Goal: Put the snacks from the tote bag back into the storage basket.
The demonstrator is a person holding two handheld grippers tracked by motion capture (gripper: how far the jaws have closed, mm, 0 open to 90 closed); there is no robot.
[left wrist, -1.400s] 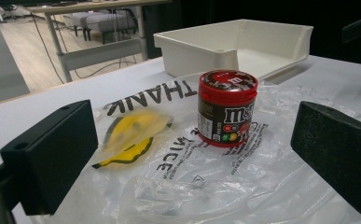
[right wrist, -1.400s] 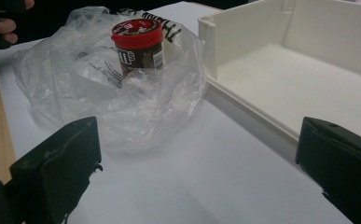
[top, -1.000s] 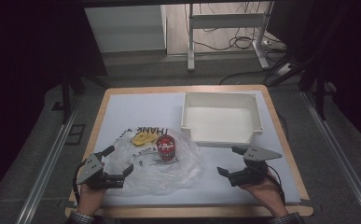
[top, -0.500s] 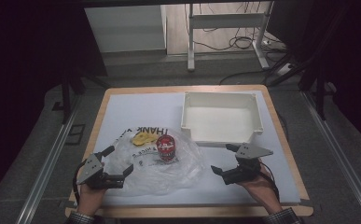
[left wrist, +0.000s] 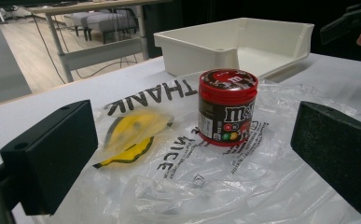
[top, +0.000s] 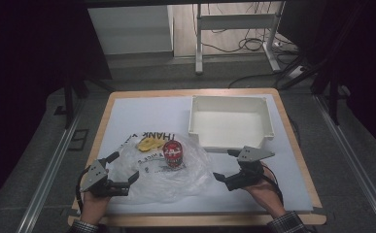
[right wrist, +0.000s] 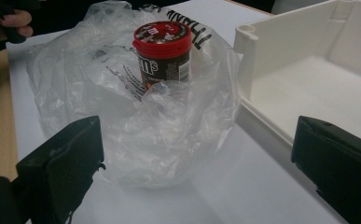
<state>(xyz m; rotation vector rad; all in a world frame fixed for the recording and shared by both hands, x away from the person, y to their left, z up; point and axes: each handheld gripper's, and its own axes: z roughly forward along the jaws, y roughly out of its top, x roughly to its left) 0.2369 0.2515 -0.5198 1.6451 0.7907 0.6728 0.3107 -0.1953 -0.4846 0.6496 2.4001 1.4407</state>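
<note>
Holding both tongs wide open and empty, you have not yet gripped anything, so the work looks to be at its very start. Nearest you, the left tongs (top: 120,170) sit at the near-left edge of the clear plastic bag (top: 161,170), with their jaws spread around the bag's crumpled edge but not closed on it. The right tongs (top: 230,165) hover just off the bag's right side, above the bare white bench (top: 127,116), jaws equally far apart.

Farther in, the red-lidded candy jar (top: 173,153) stands upright at about the bag's middle; from the right gripper view the film rises in front of it, so I judge it sits inside or on the bag, though I cannot tell which. A yellow item (top: 149,143) lies flat just to its left, under the printed film.

Farthest away, the white bin (top: 230,121) stands empty. Everything is left to do: take hold of the bag, free the jar.
</note>
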